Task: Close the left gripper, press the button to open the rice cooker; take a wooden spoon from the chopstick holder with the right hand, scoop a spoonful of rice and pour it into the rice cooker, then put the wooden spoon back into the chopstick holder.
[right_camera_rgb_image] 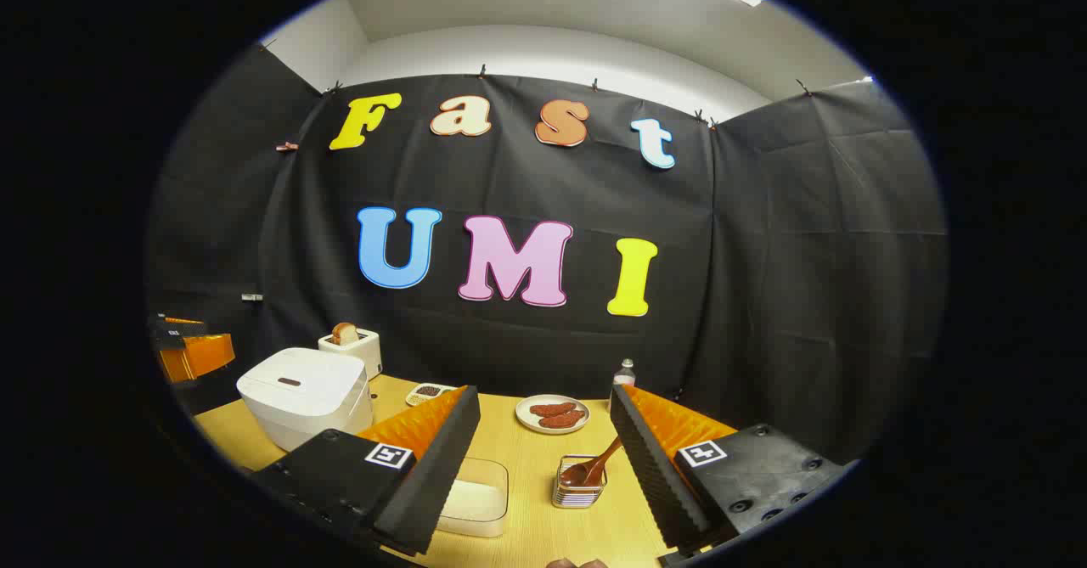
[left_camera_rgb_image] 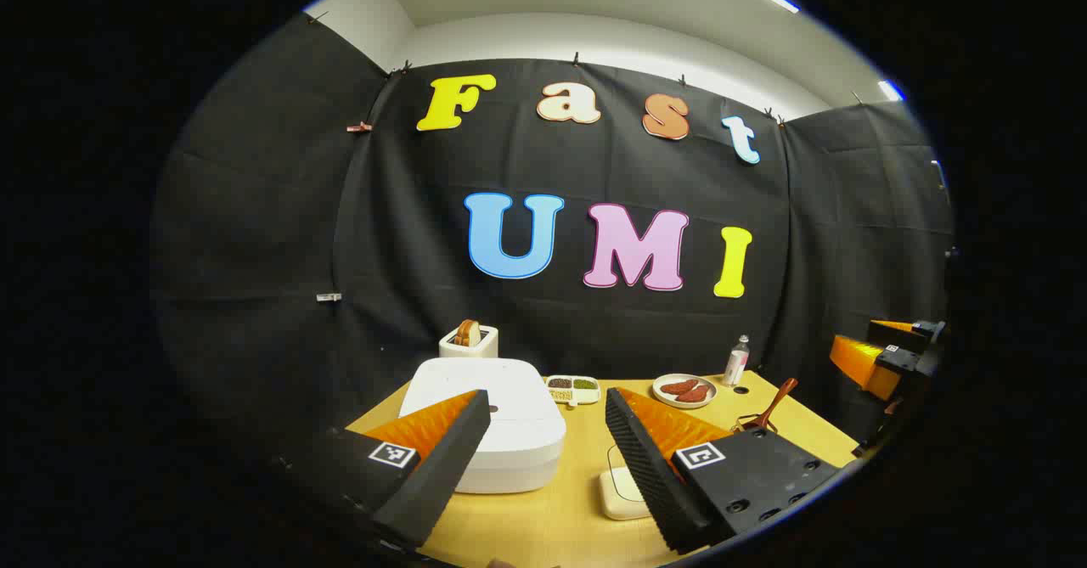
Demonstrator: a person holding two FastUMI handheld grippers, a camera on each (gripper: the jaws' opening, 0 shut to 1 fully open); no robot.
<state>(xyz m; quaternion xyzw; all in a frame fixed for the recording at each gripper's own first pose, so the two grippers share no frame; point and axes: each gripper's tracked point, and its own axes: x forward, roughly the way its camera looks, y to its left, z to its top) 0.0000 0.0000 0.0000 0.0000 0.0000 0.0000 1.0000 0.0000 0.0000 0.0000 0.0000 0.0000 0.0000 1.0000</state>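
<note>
The white rice cooker [left_camera_rgb_image: 488, 424] stands with its lid down on the wooden table, just beyond my left gripper [left_camera_rgb_image: 548, 398], which is open and holds nothing. In the right gripper view the cooker [right_camera_rgb_image: 301, 398] sits at the left, with a dark button [right_camera_rgb_image: 289, 381] on its lid. A wooden spoon [right_camera_rgb_image: 594, 464] leans in the wire chopstick holder [right_camera_rgb_image: 579, 487], between and a little beyond the fingers of my open right gripper [right_camera_rgb_image: 543, 394]. A clear container of rice [right_camera_rgb_image: 471, 496] lies left of the holder. The spoon [left_camera_rgb_image: 777, 402] and rice container [left_camera_rgb_image: 624, 487] also show in the left gripper view.
A toaster with bread [right_camera_rgb_image: 350, 345] stands behind the cooker. A divided dish of beans [right_camera_rgb_image: 426, 393], a plate of sausages [right_camera_rgb_image: 552, 413] and a small bottle [right_camera_rgb_image: 624, 374] line the table's back. Black cloth walls close the booth on three sides.
</note>
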